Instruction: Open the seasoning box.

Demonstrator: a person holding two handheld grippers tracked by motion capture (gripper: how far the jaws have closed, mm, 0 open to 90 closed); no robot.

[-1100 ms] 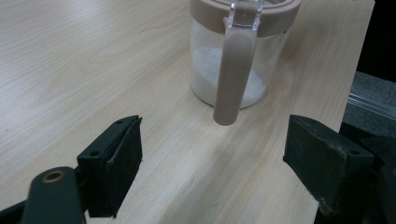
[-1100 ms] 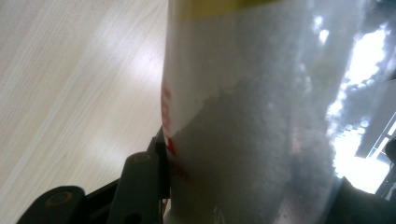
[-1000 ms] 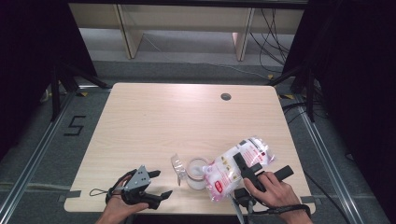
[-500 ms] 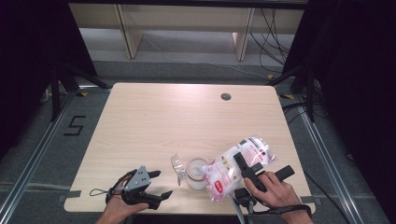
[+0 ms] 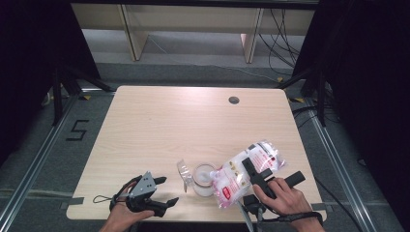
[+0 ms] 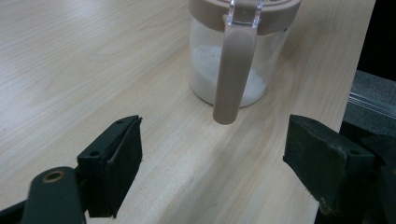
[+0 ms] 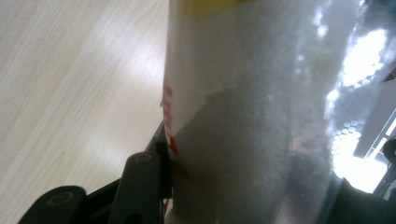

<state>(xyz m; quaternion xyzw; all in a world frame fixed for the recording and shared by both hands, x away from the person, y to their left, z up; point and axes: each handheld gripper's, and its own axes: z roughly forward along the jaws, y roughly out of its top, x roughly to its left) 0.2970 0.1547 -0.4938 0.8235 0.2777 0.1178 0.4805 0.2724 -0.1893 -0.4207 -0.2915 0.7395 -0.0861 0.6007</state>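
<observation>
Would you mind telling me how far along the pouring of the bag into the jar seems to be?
Done: the jar stands open with some white powder at its bottom. In hand: the right gripper clamps the bag, tilted over the jar. The left gripper waits open beside it. Left: most of the filling, then closing the lid.

left gripper (image 5: 162,191) low, jaws wide – right gripper (image 5: 256,171) clamped.

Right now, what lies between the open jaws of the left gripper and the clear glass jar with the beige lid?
Bare light wooden table; nothing lies between the left gripper and the clear glass jar, as the left gripper view shows.
</observation>
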